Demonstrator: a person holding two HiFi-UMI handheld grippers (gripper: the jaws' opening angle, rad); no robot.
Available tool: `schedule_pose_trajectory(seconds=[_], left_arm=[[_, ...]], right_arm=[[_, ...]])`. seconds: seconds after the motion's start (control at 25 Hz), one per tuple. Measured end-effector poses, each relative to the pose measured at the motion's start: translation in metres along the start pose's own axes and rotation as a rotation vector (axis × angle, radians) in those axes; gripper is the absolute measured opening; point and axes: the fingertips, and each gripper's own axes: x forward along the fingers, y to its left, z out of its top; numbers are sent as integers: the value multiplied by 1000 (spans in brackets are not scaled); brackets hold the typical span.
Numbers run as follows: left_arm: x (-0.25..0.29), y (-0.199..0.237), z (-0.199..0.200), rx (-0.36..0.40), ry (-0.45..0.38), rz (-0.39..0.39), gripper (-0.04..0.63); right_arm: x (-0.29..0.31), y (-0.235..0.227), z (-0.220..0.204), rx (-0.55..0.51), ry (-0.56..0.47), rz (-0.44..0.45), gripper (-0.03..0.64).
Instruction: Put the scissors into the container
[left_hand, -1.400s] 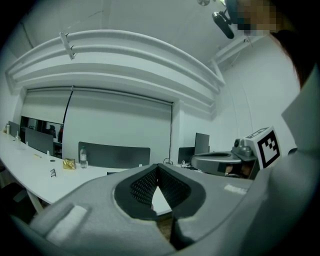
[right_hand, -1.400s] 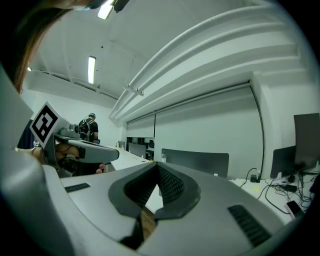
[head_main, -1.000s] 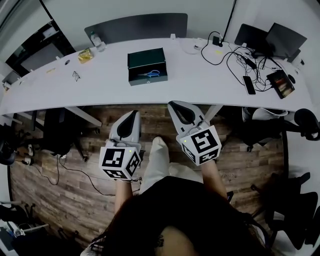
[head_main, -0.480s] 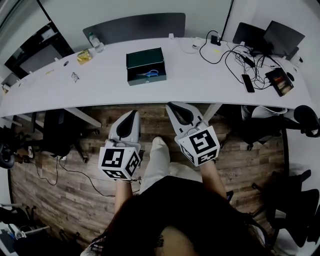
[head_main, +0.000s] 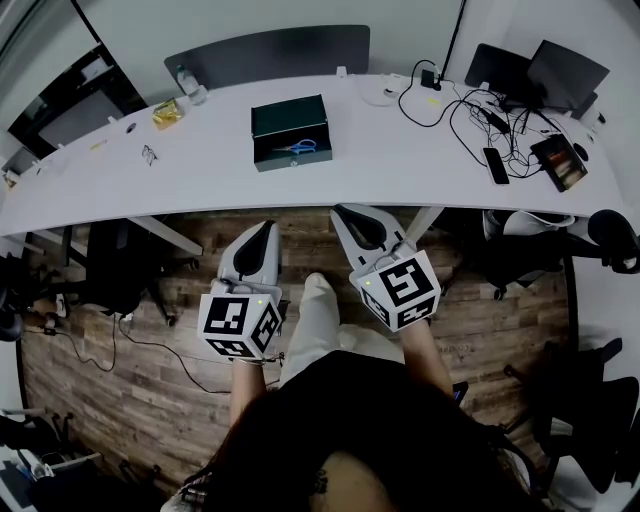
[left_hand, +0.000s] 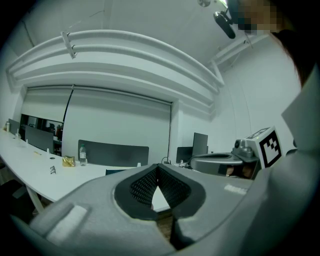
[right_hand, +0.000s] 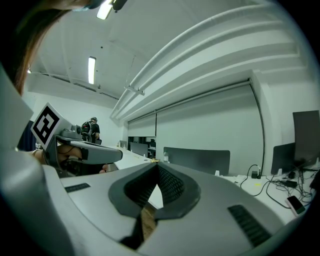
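A dark green open container (head_main: 289, 116) stands on the long white table (head_main: 200, 170), near its middle. Blue-handled scissors (head_main: 300, 146) lie inside it. My left gripper (head_main: 267, 228) and right gripper (head_main: 346, 210) hover side by side over the wooden floor, short of the table's near edge and well apart from the container. Both are shut with nothing between the pads. In the left gripper view the jaws (left_hand: 157, 168) meet at the tip, and the right gripper's jaws (right_hand: 157, 167) do the same in its own view.
Tangled cables (head_main: 470, 115), a phone (head_main: 494, 166) and monitors (head_main: 545, 70) crowd the table's right end. A bottle (head_main: 187, 80), a yellow packet (head_main: 166, 111) and glasses (head_main: 150, 154) lie at its left. Chairs (head_main: 120, 265) stand under the table.
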Motion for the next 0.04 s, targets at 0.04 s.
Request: schedule_pose_trajectory(seconds=[0.04], left_arm=[[1,0,0,-1,0,0,11]], right_arm=[[1,0,1,-2,0,0,8]])
